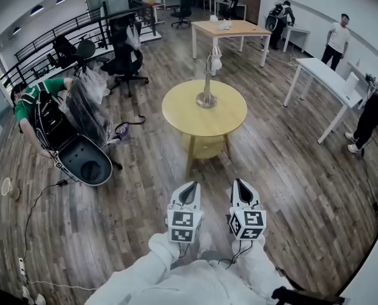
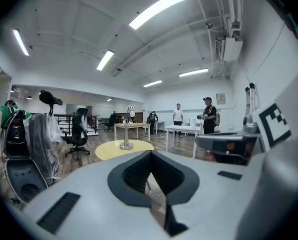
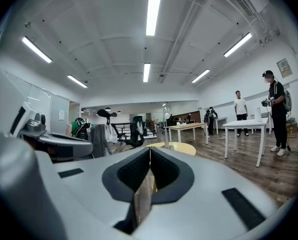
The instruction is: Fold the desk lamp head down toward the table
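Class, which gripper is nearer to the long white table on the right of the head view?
Right. The right gripper is on the white table's side, though well short of it; the left gripper sits beside the right one, farther away.

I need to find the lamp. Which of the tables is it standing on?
The desk lamp stands on the round yellow table; the others are rectangular.

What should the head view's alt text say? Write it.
A desk lamp stands upright on a round yellow table, ahead of the closed left gripper and right gripper held side by side above a wood floor.
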### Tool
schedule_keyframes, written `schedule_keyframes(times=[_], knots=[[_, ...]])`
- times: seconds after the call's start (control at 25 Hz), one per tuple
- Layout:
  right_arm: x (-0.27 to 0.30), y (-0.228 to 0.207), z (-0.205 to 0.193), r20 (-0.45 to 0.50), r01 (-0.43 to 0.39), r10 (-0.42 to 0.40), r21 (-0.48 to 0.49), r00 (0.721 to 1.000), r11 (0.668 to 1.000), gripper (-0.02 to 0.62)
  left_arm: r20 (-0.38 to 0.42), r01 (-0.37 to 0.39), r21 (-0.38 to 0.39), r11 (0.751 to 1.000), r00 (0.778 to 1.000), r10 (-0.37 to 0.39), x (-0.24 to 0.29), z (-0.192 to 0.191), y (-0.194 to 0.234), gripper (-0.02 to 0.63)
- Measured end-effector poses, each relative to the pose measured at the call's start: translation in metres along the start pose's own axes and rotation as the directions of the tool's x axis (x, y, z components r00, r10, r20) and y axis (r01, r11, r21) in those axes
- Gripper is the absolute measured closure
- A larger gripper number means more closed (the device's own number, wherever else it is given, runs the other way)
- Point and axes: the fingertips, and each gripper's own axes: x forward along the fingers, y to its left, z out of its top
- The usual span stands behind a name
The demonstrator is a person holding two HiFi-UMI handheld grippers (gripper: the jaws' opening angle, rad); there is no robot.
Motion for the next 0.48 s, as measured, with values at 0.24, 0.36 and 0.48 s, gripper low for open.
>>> schedule_keyframes(times=[0.24, 0.36, 0.48], knots=[[0.056, -0.034, 0.008, -0.006, 0.01, -0.01, 0.001, 1.0, 1.0, 0.581, -0.009, 0.006, 0.011, 1.0, 1.0, -0.006, 0.062, 0.012, 0.014, 0.604], [0.085, -0.052, 0.009, -0.014, 0.014, -0.014, 0.004, 1.0, 1.0, 0.581, -0.013, 0.008, -0.006, 1.0, 1.0, -0.008, 0.093, 0.019, 0.02, 0.604], [0.114, -0.066, 0.012, -0.022, 0.012, -0.012, 0.003, 1.0, 1.0, 0.581, -0.023, 0.003, -0.001, 1.0, 1.0, -0.003, 0.125, 0.022, 0.03, 0.604]])
